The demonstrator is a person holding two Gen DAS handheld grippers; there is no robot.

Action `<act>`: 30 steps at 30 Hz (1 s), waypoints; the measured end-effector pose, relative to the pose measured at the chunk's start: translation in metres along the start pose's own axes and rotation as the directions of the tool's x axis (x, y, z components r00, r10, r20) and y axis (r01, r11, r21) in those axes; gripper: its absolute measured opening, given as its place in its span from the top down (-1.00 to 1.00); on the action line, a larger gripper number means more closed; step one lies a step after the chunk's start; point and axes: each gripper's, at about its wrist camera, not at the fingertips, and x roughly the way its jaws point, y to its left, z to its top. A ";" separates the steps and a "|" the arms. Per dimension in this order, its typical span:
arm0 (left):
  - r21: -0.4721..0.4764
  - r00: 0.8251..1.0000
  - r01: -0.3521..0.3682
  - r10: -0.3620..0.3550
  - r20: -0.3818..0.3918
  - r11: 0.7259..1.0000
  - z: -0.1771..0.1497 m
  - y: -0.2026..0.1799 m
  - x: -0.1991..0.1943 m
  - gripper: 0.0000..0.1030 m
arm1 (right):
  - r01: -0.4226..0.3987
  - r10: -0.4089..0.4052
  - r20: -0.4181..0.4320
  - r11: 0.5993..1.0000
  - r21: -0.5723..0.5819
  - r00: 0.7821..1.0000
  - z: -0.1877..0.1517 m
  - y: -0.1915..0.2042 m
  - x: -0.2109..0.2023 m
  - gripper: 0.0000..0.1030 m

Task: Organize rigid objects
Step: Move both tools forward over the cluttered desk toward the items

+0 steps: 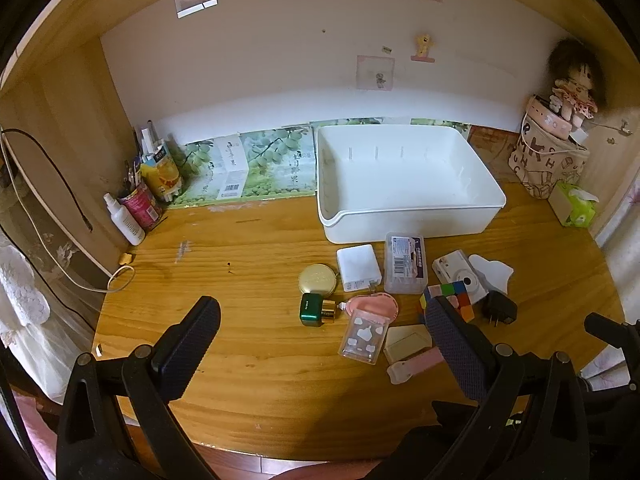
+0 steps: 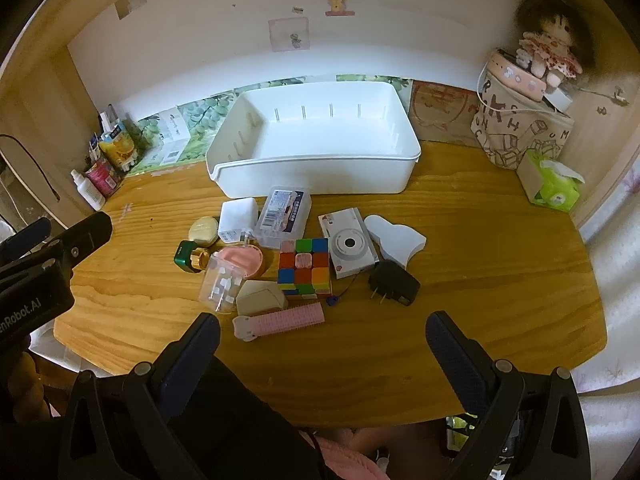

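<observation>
An empty white bin (image 1: 408, 176) (image 2: 316, 140) stands at the back of the wooden desk. In front of it lies a cluster: a white charger (image 1: 358, 267), a clear case (image 2: 285, 216), a white camera (image 2: 349, 247), a colour cube (image 2: 305, 266), a black plug adapter (image 2: 394, 283), a green bottle (image 1: 317, 309), a gold tin (image 1: 318, 279), a pink comb (image 2: 280, 321) and a clear box (image 1: 365, 338). My left gripper (image 1: 322, 340) is open and empty, held above the desk front, left of the cluster. My right gripper (image 2: 322, 344) is open and empty, near the front edge.
A spray bottle (image 1: 125, 220) and a pen cup (image 1: 142, 200) stand at the back left. A doll on a printed bag (image 2: 524, 120) and a green tissue box (image 2: 554, 184) sit at the back right. A cable (image 1: 60, 268) hangs at the left edge.
</observation>
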 end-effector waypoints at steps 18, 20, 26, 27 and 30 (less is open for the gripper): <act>0.100 0.991 0.118 -0.112 -0.067 0.988 -0.010 0.010 0.019 -0.98 | 0.025 -0.016 -0.072 0.992 0.120 0.997 -0.026 0.014 0.019 -1.00; 0.115 0.988 0.135 -0.124 -0.096 0.984 -0.015 0.007 0.023 -0.98 | 0.029 -0.016 -0.095 0.989 0.147 0.995 -0.030 0.012 0.024 -1.00; 0.131 0.968 0.183 -0.156 -0.194 0.974 -0.026 0.000 0.037 -0.98 | 0.069 -0.033 -0.157 0.970 0.234 0.987 -0.045 -0.002 0.033 -1.00; 0.132 0.964 0.193 -0.163 -0.210 0.972 -0.028 -0.001 0.039 -0.98 | 0.077 -0.036 -0.167 0.966 0.247 0.985 -0.048 -0.005 0.035 -1.00; 0.144 0.953 0.217 -0.177 -0.246 0.966 -0.030 -0.008 0.044 -0.98 | 0.089 -0.035 -0.188 0.954 0.286 0.982 -0.055 -0.015 0.037 -1.00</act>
